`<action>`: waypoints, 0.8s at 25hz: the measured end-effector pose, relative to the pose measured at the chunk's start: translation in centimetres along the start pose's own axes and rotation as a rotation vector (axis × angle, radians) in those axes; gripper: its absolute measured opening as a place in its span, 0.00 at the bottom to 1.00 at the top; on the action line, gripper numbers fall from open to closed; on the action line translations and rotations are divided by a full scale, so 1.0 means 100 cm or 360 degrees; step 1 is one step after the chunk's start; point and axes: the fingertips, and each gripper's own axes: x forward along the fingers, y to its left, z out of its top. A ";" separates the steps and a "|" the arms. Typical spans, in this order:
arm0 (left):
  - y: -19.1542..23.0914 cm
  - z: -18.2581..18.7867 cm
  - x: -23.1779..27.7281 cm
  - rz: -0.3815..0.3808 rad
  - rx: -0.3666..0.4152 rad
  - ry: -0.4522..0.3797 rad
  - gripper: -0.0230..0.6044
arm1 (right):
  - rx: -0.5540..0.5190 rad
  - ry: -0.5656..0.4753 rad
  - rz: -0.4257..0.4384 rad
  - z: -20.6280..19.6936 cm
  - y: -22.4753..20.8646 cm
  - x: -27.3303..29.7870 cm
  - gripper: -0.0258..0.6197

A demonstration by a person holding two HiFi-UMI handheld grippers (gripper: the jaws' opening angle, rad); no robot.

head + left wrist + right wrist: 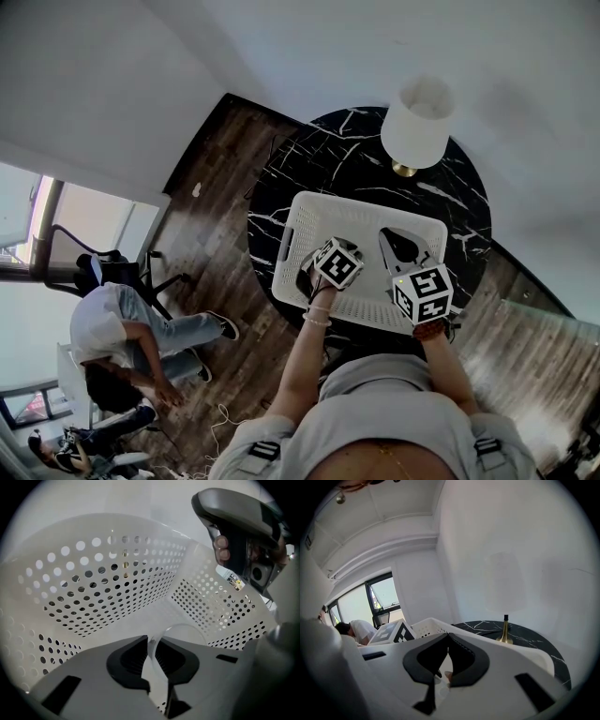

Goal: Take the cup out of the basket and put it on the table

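Note:
A clear plastic cup (174, 627) stands inside the white perforated basket (93, 592). My left gripper (153, 660) is down in the basket, and its dark pads close on the cup's thin wall from both sides. From the head view the left gripper (314, 272) is in the basket's (366, 202) left half, and the cup is hidden beneath it. My right gripper (394, 242) hovers over the right half. It is shut (448, 641) with nothing between the pads, and it points over the basket rim (429, 626).
The basket sits on a round black marble table (319, 159). A lamp (417, 122) with a white shade and brass foot stands behind it. A person (122, 337) sits by a chair on the wooden floor at the left. White walls stand close behind the table.

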 end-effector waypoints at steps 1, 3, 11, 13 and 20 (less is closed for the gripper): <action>-0.001 -0.001 0.000 -0.0003 -0.0009 0.0004 0.12 | 0.0000 -0.0003 -0.0001 0.000 0.000 -0.001 0.06; -0.002 0.000 0.000 -0.0006 -0.0016 -0.0004 0.12 | 0.0002 -0.0010 -0.0002 0.001 0.000 -0.003 0.06; -0.008 0.011 -0.006 -0.0058 -0.0104 -0.0125 0.11 | 0.0017 -0.0043 -0.0011 0.005 -0.002 -0.009 0.06; -0.007 0.016 -0.012 -0.0036 -0.0100 -0.0144 0.11 | 0.0021 -0.0054 -0.0010 0.007 -0.002 -0.010 0.06; -0.009 0.027 -0.022 -0.0016 -0.0120 -0.0231 0.11 | 0.0020 -0.0087 -0.0014 0.012 -0.002 -0.017 0.06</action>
